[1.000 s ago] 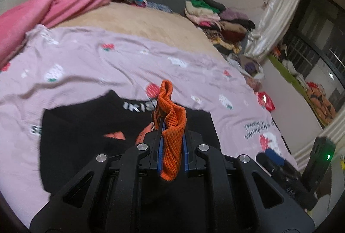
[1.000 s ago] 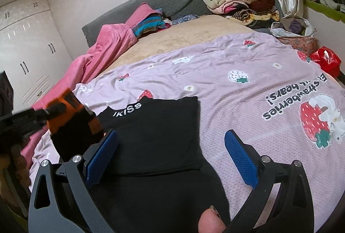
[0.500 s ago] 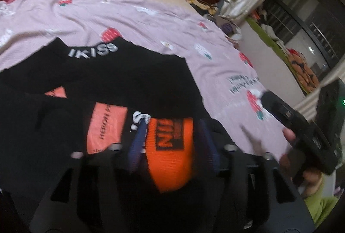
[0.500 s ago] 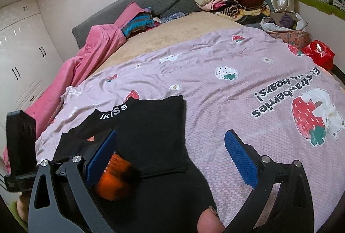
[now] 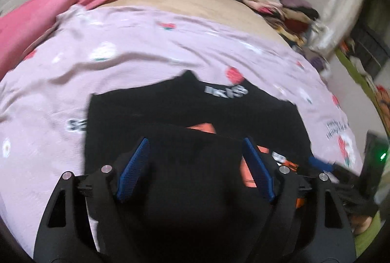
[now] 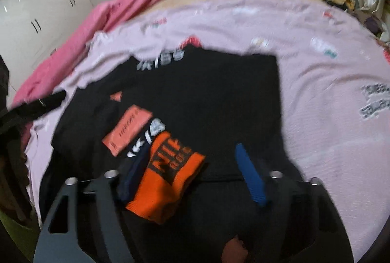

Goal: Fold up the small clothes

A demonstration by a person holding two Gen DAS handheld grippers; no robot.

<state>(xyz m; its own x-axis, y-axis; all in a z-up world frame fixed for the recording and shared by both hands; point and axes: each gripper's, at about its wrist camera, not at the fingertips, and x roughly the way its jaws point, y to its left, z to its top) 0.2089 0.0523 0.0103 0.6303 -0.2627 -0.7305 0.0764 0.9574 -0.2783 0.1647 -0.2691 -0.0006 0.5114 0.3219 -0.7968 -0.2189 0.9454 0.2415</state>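
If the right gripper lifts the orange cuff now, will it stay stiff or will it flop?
The orange ribbed cuff probably flops, since it lies flat and creased on the black garment. It looks light. The right gripper is closing around it, pads not yet pressing.

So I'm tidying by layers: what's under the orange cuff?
The orange cuff lies on the black garment, itself on the lilac strawberry sheet. What the cuff covers beneath is hidden.

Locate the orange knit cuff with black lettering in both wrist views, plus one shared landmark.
Left wrist: mostly hidden; only orange slivers show beside the left gripper's right pad, lower right; unsure they are the orange cuff.
Right wrist: orange cuff lies lower left of centre, on black fabric, against the right gripper's left pad.
Shared landmark: white lettering on the black garment.
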